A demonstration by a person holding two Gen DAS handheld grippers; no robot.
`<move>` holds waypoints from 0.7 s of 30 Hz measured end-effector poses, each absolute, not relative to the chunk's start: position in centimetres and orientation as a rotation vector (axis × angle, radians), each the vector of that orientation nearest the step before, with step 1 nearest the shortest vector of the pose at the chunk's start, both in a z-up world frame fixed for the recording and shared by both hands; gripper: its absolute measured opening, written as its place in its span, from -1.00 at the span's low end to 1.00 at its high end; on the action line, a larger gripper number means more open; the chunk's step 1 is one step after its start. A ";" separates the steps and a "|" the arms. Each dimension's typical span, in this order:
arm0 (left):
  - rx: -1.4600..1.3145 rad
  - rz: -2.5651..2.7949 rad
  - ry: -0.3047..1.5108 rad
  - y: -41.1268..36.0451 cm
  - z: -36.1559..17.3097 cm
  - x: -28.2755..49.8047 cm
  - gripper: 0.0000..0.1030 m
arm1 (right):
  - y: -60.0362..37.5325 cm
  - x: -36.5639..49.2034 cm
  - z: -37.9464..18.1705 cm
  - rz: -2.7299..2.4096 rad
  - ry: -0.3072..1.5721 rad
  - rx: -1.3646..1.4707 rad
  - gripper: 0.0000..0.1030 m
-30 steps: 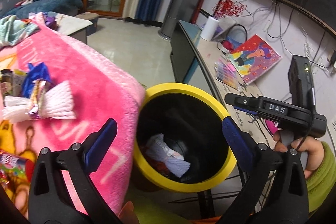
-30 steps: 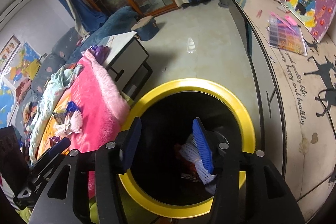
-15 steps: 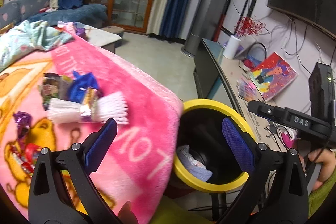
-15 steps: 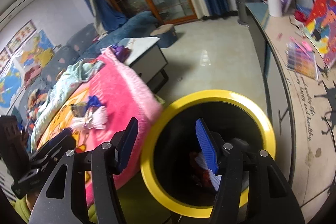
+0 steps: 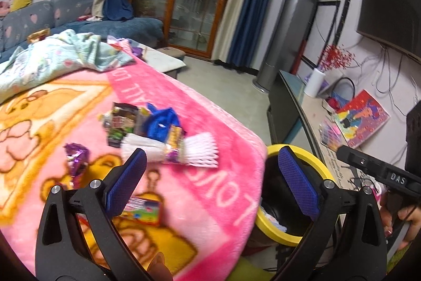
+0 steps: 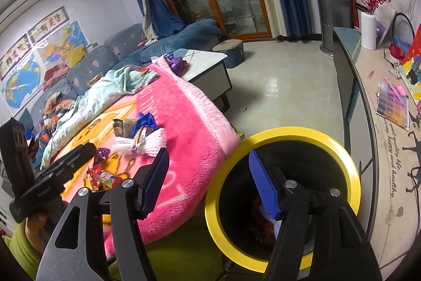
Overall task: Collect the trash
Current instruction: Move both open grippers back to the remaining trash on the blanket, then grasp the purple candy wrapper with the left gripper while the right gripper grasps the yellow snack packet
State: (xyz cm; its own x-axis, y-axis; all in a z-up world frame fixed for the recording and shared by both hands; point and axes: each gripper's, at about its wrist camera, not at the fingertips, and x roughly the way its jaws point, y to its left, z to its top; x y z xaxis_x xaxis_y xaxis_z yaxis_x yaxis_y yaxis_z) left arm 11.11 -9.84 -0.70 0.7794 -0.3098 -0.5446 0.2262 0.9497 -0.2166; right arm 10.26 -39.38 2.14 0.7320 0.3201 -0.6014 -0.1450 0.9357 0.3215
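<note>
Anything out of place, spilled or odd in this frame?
Litter lies scattered on the pink blanket: a white foam net tangled with a snack wrapper, a blue wrapper, a dark packet and a purple foil wrapper. None has reached the yellow-rimmed bin beside it. Nothing looks damaged.

We see the fingers (image 5: 298, 182) faced with blue, finely knurled pads on matt black plastic arms fixed by bright metal bolts. Beneath them lies a fleecy pink blanket (image 5: 210, 202), plush and matt. Ahead of the fingers, crinkly glossy wrappers (image 5: 123, 124) rest by white foam netting (image 5: 202, 152). To their right, the bin (image 6: 352, 175) has a smooth, glossy yellow rim, probably plastic.
</note>
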 end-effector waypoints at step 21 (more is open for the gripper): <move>-0.284 -0.112 0.575 -0.4 -0.5 11.0 0.78 | -32.8 11.0 2.5 0.366 0.730 0.156 0.23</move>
